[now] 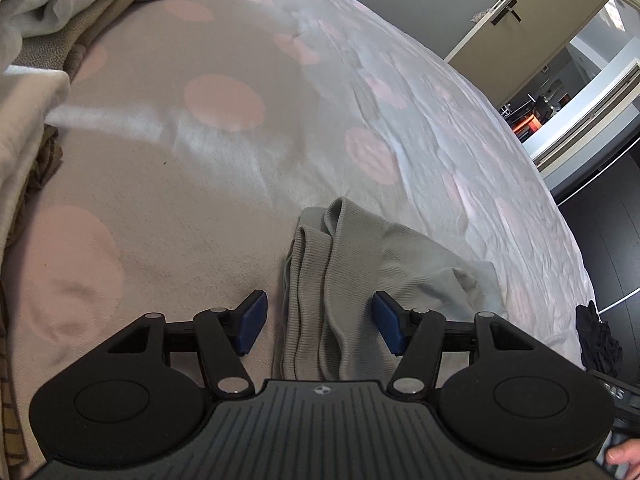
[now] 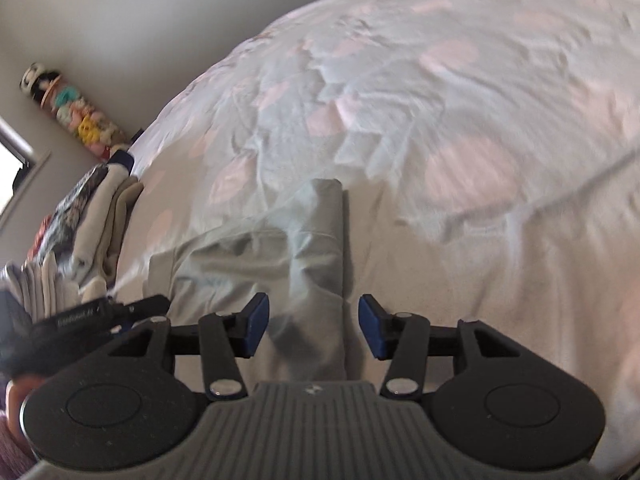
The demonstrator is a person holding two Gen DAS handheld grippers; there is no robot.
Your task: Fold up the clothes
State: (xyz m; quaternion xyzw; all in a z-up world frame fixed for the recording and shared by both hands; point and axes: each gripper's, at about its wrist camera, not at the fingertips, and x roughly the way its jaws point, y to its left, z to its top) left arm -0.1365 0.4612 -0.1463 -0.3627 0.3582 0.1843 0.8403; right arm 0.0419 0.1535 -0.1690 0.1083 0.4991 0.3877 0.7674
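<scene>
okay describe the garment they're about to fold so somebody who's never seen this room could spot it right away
Start at the big bed with the pale bedspread dotted with large pink circles. Near its edge lies a rumpled grey-green ribbed garment, directly ahead of the open left gripper and the open right gripper. Unlike the cream and beige clothes stacked at the far side, it lies alone and unfolded.

Each gripper, left gripper (image 1: 319, 322) and right gripper (image 2: 313, 326), had a ribbed grey body, two round black housings, black linkage arms on silver pivot pins, and blue finger pads (image 1: 251, 326).
</scene>
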